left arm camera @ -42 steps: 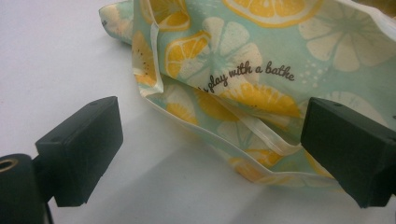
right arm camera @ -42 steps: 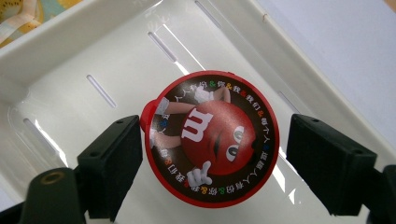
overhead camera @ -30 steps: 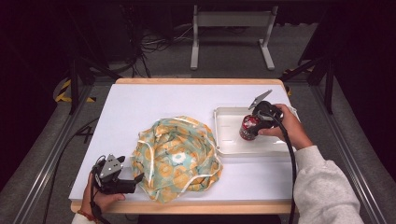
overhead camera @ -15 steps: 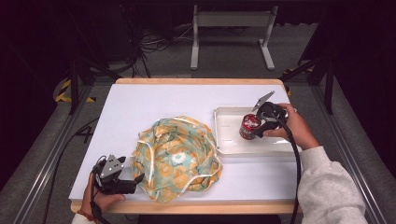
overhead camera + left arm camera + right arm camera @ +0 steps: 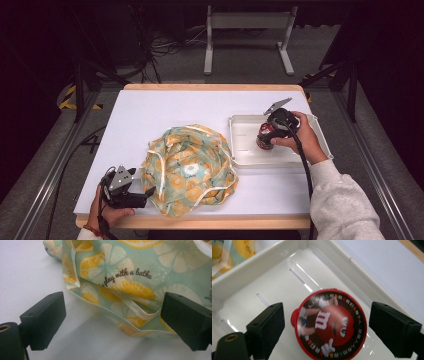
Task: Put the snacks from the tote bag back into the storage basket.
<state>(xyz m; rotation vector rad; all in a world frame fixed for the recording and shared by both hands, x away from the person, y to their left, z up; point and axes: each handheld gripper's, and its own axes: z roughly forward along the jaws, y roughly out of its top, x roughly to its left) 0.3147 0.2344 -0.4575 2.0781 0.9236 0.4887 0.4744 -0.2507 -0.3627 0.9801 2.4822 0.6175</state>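
At the table's (image 5: 150, 107) near left corner the left gripper (image 5: 145, 192) lies low in the person's hand, its jaws spread wide and clasping nothing; in the left gripper view the hemmed edge of the lemon-print cloth bag (image 5: 130, 277) runs between the two black jaws without either one pressing on it; the bag sits crumpled in a rounded heap at the middle of the white tabletop, its white cord looping over the folds; just beside it on the right stands the white tray (image 5: 240, 150), and inside the tray sits the red candy tin (image 5: 329, 326), lid up; the right gripper (image 5: 267, 136) hangs over it, jaws having just been opening, now standing clear on either side of the lid, the tin released
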